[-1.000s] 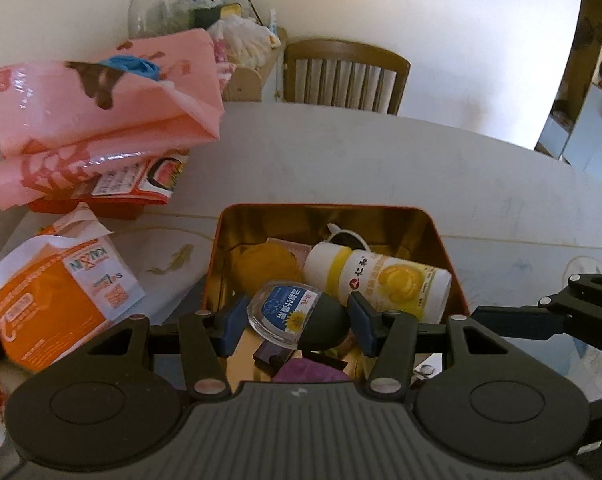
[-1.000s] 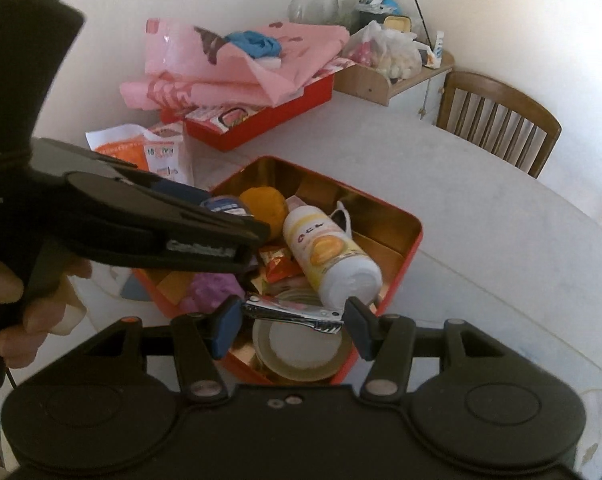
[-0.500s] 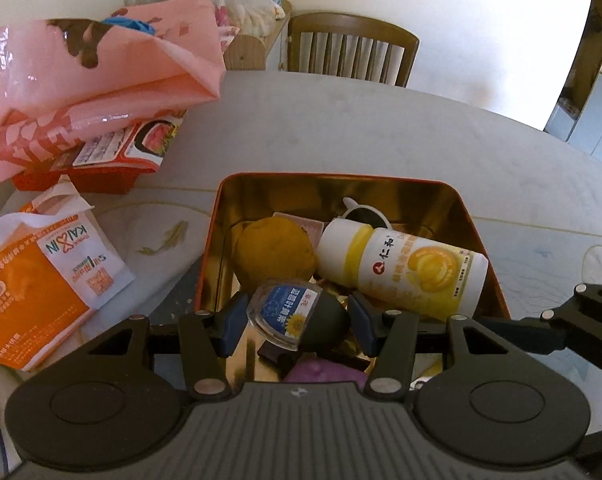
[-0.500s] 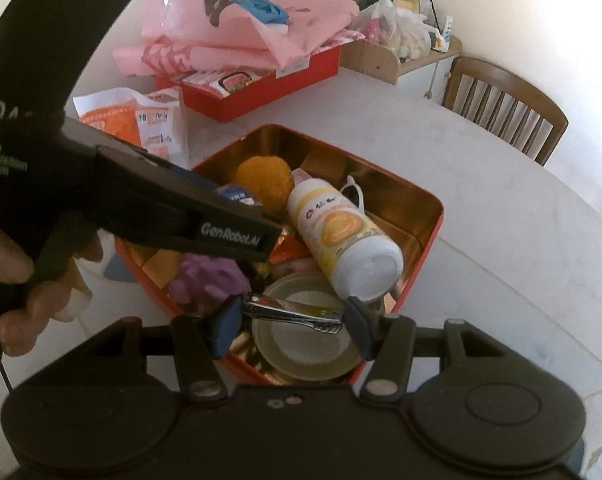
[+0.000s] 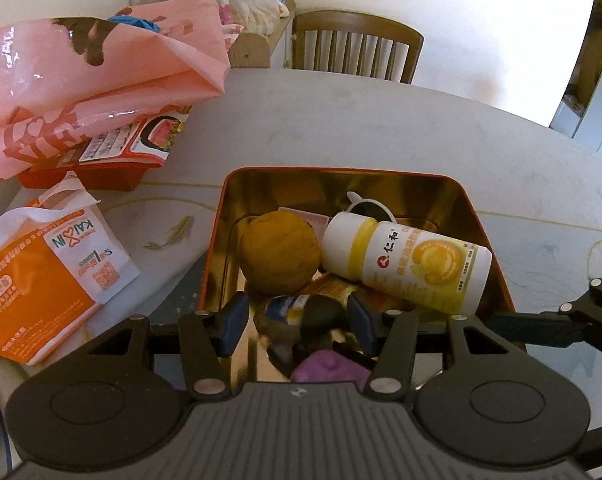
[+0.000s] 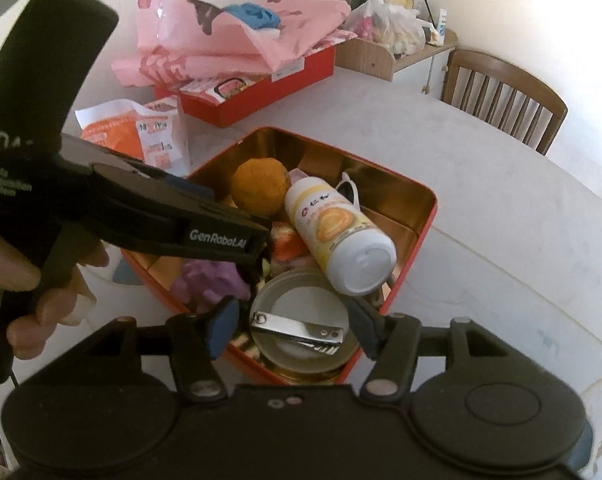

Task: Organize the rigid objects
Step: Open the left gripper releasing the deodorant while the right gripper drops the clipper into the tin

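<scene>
A red tin (image 5: 341, 170) with a gold inside holds a yellow ball (image 5: 279, 254), a white-and-yellow bottle (image 5: 409, 264) on its side and a purple lump (image 5: 329, 366). Over its near end is my left gripper (image 5: 299, 328). A small dark packet with a blue label (image 5: 301, 316) shows blurred between the pads, with a sliver of gap at the left pad. My right gripper (image 6: 293, 330) is over the tin (image 6: 421, 196) with its jaws opening. A metal nail clipper (image 6: 297, 330) lies loose on a round lid (image 6: 301, 360) between its pads, touching neither.
A pink plastic bag (image 5: 101, 80) lies over a red box at the back left, with an orange-and-white bag (image 5: 41, 280) beside the tin. A wooden chair (image 5: 357, 48) stands behind the table. A hand (image 6: 29, 292) grips the left gripper's handle.
The nail clipper has left the right pads and now rests on the lid. The blue-labelled packet has slipped lower between the left pads. Both cameras came closer over the tin.
</scene>
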The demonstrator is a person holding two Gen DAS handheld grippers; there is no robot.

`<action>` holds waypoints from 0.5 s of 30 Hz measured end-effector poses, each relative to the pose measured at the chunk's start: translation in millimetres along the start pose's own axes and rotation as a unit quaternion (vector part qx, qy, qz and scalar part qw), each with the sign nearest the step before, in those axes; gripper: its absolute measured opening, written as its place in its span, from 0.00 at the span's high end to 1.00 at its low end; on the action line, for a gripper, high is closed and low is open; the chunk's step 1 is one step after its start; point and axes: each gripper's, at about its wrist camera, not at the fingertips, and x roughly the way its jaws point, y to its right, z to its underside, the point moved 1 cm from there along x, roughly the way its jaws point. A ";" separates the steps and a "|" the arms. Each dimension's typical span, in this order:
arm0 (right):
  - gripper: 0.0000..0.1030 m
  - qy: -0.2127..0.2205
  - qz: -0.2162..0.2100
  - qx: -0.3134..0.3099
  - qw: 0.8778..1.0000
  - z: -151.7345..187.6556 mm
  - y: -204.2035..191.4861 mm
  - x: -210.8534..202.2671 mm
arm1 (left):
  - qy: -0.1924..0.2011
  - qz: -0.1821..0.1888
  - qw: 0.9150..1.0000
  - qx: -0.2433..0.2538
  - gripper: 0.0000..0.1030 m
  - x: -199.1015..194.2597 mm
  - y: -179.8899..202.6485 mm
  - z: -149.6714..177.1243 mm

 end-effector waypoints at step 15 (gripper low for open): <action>0.31 0.039 -0.020 0.051 0.998 2.0 22.4 -40.5 | 0.026 0.010 1.000 -0.003 0.47 -40.8 8.3 8.2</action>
